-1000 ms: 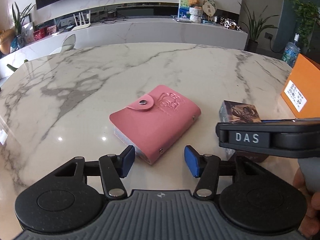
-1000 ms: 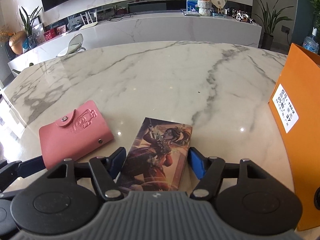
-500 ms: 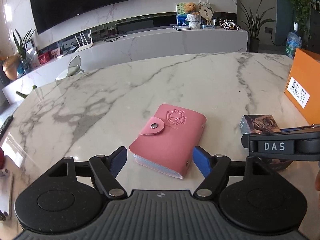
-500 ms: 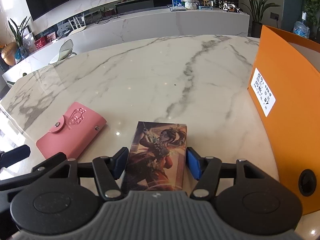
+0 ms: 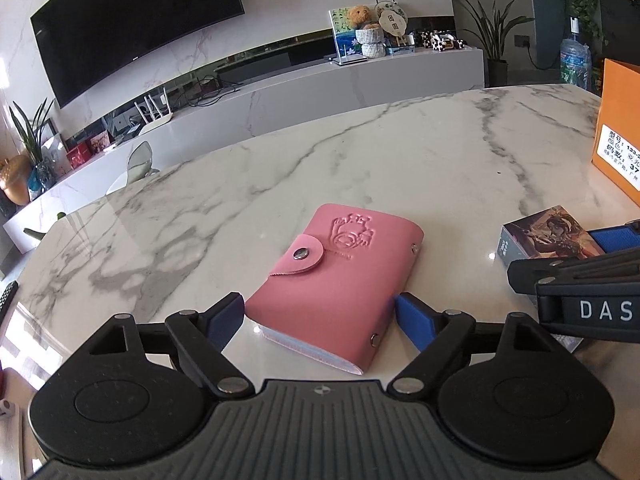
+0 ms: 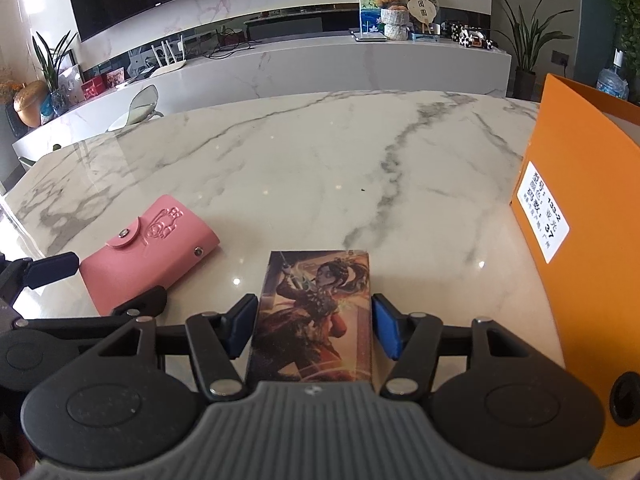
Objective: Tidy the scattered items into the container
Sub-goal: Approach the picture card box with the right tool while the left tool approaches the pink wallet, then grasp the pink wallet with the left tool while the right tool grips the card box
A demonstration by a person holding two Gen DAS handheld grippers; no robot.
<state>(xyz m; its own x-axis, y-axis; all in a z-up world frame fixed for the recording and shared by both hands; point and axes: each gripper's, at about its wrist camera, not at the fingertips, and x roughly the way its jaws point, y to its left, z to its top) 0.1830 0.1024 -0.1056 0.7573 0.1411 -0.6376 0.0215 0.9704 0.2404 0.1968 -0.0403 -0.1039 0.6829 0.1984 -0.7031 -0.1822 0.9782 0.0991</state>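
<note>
A pink snap card wallet (image 5: 340, 280) lies flat on the marble table (image 5: 280, 184). My left gripper (image 5: 320, 318) is open with its blue pads on either side of the wallet's near end. The wallet also shows in the right wrist view (image 6: 148, 256). A card box with a painted figure (image 6: 316, 312) lies on the table between the pads of my right gripper (image 6: 314, 330); the pads stand close to its sides with a slight gap. The box also shows in the left wrist view (image 5: 548, 236). The orange box (image 6: 580, 216) stands to the right.
The orange box (image 5: 620, 128) has a white label and is open at the top. The table's far edge faces a long white counter (image 6: 320, 64) with a TV, plants and ornaments. My right gripper's body (image 5: 580, 288) crosses the left wrist view at right.
Both grippers have moved forward over their items. The left jaws have opened wider and now straddle the wallet's near end. The right pads have come in close along the card box.
</note>
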